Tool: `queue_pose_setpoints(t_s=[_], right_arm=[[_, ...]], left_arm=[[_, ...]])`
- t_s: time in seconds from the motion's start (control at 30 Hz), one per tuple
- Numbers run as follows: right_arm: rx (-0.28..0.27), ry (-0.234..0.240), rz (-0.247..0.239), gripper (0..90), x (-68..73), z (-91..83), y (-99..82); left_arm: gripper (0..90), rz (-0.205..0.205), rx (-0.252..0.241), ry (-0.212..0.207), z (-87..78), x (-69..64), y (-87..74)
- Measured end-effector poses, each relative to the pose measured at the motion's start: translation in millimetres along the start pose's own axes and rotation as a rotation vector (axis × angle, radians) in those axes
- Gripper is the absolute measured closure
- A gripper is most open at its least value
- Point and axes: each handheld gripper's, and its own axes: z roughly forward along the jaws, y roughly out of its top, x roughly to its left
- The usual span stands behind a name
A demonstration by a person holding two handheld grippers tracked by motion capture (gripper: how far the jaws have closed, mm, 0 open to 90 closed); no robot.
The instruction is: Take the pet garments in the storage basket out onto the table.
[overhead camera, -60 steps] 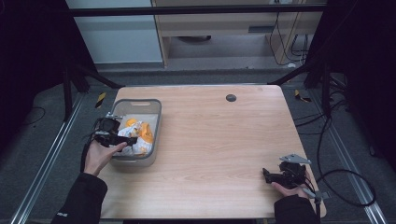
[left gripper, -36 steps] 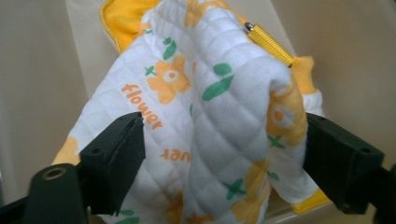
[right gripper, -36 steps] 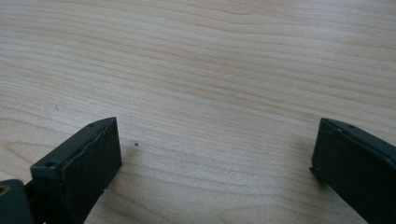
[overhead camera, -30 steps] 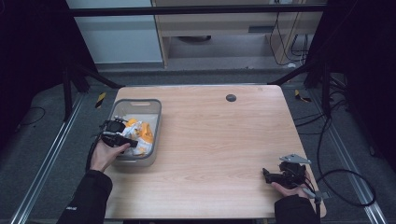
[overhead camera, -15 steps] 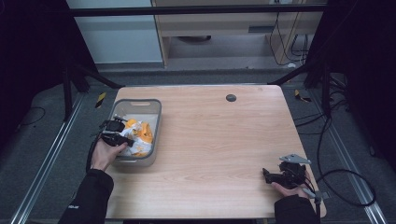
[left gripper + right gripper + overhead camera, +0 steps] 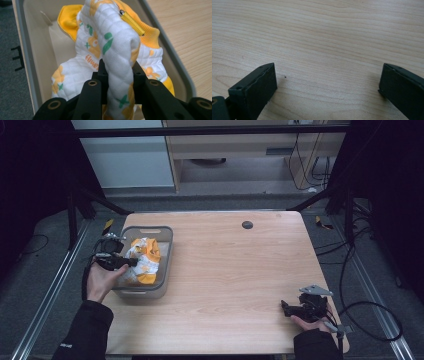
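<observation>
The tabletop (image 6: 230, 270) is a pale wood-grain slab, smooth and rectangular with rounded corners, and there's a small dark round disc (image 6: 247, 224) near its far edge. On the left side sits a grey plastic bin (image 6: 169, 251), rectangular with soft corners, a thick rim and a matte beige inside. Bunched up in it is a little quilted garment (image 6: 141, 261), white with orange flower shapes, green crosses and ribbed orange trim, plus a small metal snap on one cuff. The left claw (image 6: 131, 262) reaches over the bin's left rim and is clamped on a puffy fold of that garment, fabric squeezed between the black jaws. The right claw (image 6: 284, 309) rests low at the near right corner of the tabletop, jaws spread wide with just bare wood between them.
</observation>
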Motion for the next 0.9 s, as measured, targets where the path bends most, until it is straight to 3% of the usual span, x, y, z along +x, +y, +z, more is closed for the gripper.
queue_pose_setpoints(t_s=[0.07,0.5,0.67,0.9], right_arm=[[0.000,0.000,0.000,1.5,0.0,0.0,0.0],[0.001,-0.001,-0.002,1.5,0.0,-0.1,-0.1],[0.000,-0.001,-0.002,1.5,0.0,-0.1,-0.1],[0.001,-0.001,-0.003,1.5,0.0,-0.1,-0.1]], left_arm=[[75.7,-0.004,-0.007,-0.005,-2.5,-1.1,0.9],[75.6,0.070,-0.093,-0.021,-45.0,-18.2,14.0],[75.6,0.102,-0.102,-0.033,-54.2,-27.4,16.0],[75.6,0.183,-0.128,-0.074,-61.3,-54.9,18.9]])
